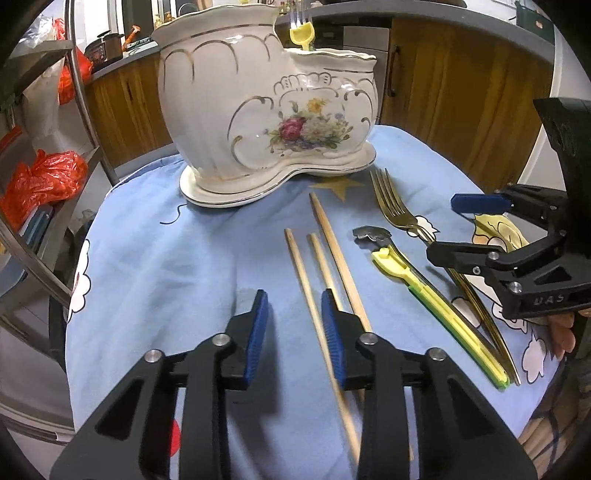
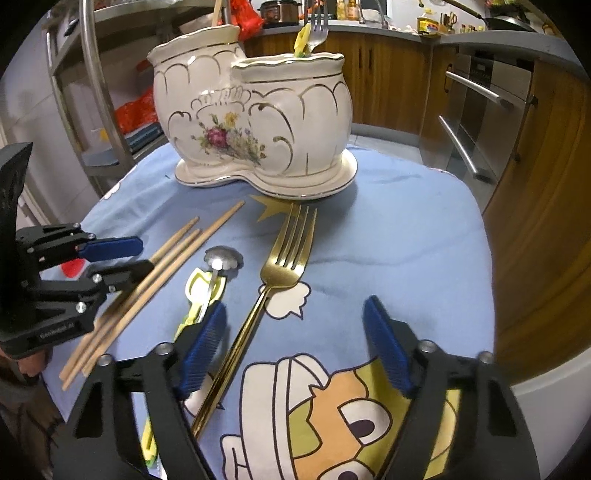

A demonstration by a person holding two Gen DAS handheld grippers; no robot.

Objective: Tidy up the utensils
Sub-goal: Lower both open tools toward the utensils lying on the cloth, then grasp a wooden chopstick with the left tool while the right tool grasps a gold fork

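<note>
A white floral ceramic utensil holder (image 1: pixel 266 110) (image 2: pixel 255 122) with two compartments stands at the back of the blue cloth; a fork and a yellow utensil (image 1: pixel 302 35) stick out of its lower compartment. Three wooden chopsticks (image 1: pixel 325 266) (image 2: pixel 162 273), a gold fork (image 1: pixel 397 206) (image 2: pixel 284 266) and a yellow-handled metal spoon (image 1: pixel 417 280) (image 2: pixel 218 273) lie on the cloth. My left gripper (image 1: pixel 295 325) (image 2: pixel 122 254) is open, low over the chopsticks, with one chopstick between its fingers. My right gripper (image 2: pixel 295 347) (image 1: pixel 458 229) is open above the gold fork's handle.
The blue cartoon-print cloth (image 1: pixel 166 258) (image 2: pixel 406 240) covers a small round table. A metal shelf rack with red plastic bags (image 1: pixel 44 177) stands at the left. Wooden kitchen cabinets (image 1: pixel 461 81) and an oven (image 2: pixel 480 110) lie behind and to the right.
</note>
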